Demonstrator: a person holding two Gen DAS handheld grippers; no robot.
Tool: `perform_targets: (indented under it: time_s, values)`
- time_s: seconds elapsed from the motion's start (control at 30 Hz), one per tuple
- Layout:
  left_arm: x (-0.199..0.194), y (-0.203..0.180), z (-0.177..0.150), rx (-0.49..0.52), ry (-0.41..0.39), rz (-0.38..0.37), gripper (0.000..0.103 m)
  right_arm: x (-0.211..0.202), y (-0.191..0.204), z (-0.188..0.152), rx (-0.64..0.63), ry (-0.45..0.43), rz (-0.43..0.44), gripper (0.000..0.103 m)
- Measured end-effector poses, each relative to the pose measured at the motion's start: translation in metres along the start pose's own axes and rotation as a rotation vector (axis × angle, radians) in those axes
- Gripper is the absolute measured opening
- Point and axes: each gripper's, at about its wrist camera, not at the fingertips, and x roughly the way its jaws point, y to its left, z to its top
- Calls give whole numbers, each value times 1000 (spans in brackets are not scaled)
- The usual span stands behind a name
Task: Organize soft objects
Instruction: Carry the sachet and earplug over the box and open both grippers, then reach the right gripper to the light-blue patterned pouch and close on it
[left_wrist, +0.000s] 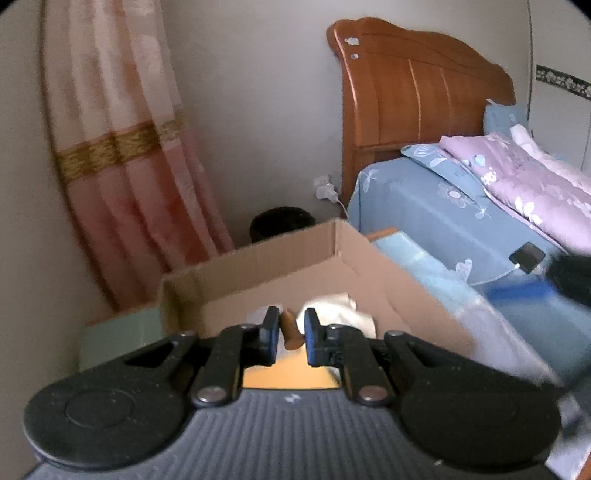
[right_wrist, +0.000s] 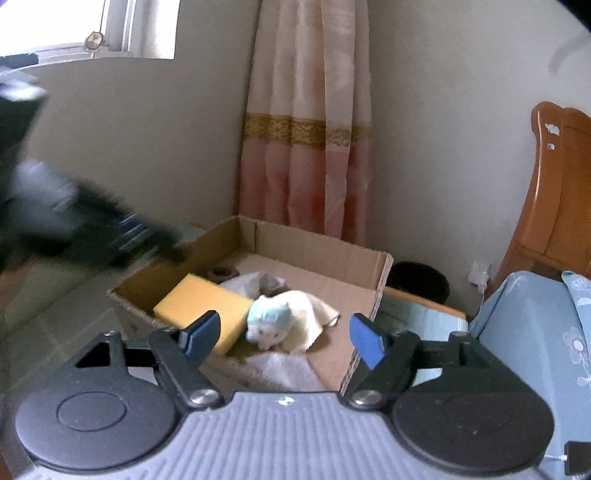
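An open cardboard box (right_wrist: 373, 284) stands on the floor by the bed. In the right wrist view it holds a yellow sponge block (right_wrist: 203, 306), a white plush toy with a blue cap (right_wrist: 291, 317), a pale cloth (right_wrist: 258, 284) and a dark round thing (right_wrist: 221, 273). My right gripper (right_wrist: 286, 334) is open and empty above the box's near edge. My left gripper (left_wrist: 290, 336) hangs over the box (left_wrist: 258, 266) with its pads close on a small brown soft object (left_wrist: 290, 332). The yellow sponge (left_wrist: 291, 373) and white plush (left_wrist: 340, 310) lie below it. The left gripper shows as a dark blur (right_wrist: 110, 236) at the box's left rim.
A bed with blue floral sheet (left_wrist: 443, 218), purple quilt (left_wrist: 535, 184) and wooden headboard (left_wrist: 413, 96) stands right of the box. A pink curtain (right_wrist: 306, 147) hangs behind. A black bin (left_wrist: 282, 223) sits by the wall socket. A phone (left_wrist: 526, 256) lies on the bed.
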Motion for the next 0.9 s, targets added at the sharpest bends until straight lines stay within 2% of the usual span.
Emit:
perform_targets:
  time_s: [0.13,0.23,0.27,0.3,0.37,0.43,0.57,0.8,0.9]
  values:
    - [37,3,33,-33,34,-22,13,-11,2,-8,7,7,0,81]
    - [60,4,48,-62,30,-8,27,-16,0,-12,17,15,-5,81]
    - [65,3,50,-60,35,-1,45,-16,-1,-14,21,22,-7,81]
    - [68,3,51,-60,40,15,72,-15,-2,-16,24,33,-7,81]
    - [67,2,50,-70,29,65,96,-18,-3,-20,33,43,-12,81]
    - [56,2,45,-71,-5,78,96,-19,-4,-23,47,61,-7,81]
    - [37,4,40,-94,22,57,96,-23,-4,-26,67,66,2,88]
    - [0,-5,29,-43,25,118,100,-30,6,-32,103,82,6,88]
    - [-18,-9,17,-44,28,130,100,-35,10,-35,128,89,-3,95]
